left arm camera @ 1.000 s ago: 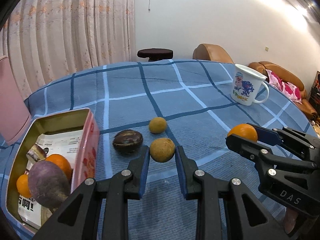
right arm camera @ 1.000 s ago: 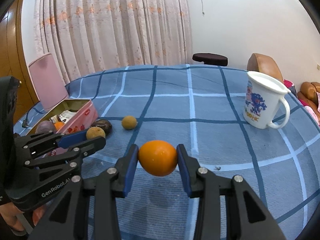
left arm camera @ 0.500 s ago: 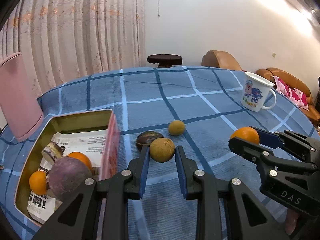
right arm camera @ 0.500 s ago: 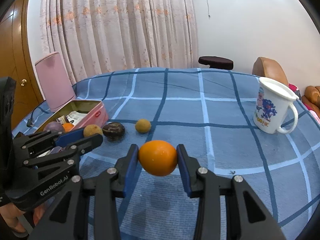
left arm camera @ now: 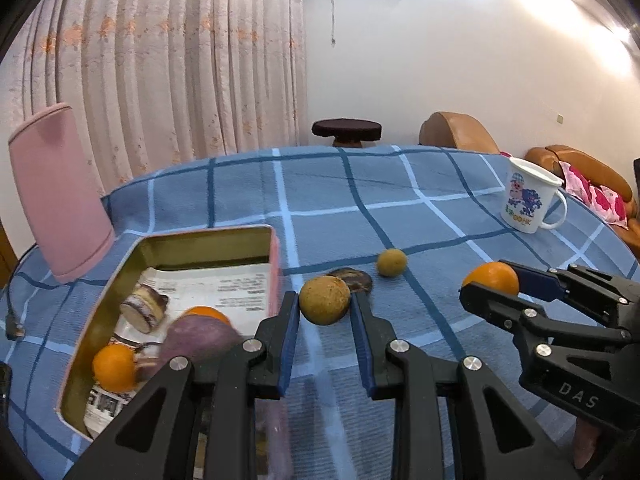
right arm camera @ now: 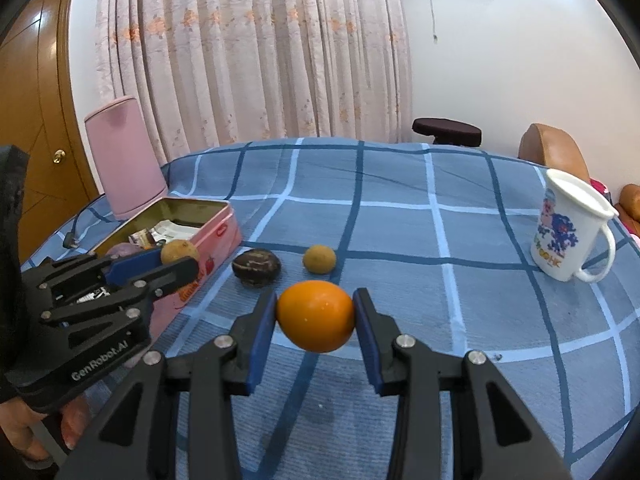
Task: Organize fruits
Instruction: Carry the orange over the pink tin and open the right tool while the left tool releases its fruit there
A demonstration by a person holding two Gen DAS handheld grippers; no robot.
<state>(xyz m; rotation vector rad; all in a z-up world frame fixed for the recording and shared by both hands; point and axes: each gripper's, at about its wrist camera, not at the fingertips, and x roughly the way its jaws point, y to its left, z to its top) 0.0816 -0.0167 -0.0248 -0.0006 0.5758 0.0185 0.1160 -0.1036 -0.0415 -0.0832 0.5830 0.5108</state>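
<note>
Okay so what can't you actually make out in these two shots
- Purple fruit in the tin: motion-blurred in the left wrist view; mostly behind the left claw in the right.
- Dark fruit: half hidden behind the held brown fruit, left view.
- Paper print: too small.

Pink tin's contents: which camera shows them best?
Left wrist: it looks down into the open pink tin, showing oranges, purple fruit and papers. Right wrist sees mainly the tin's side wall, the left gripper blocking the interior.

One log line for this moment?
left gripper: holds brown fruit | right gripper: holds orange | tin: open
</note>
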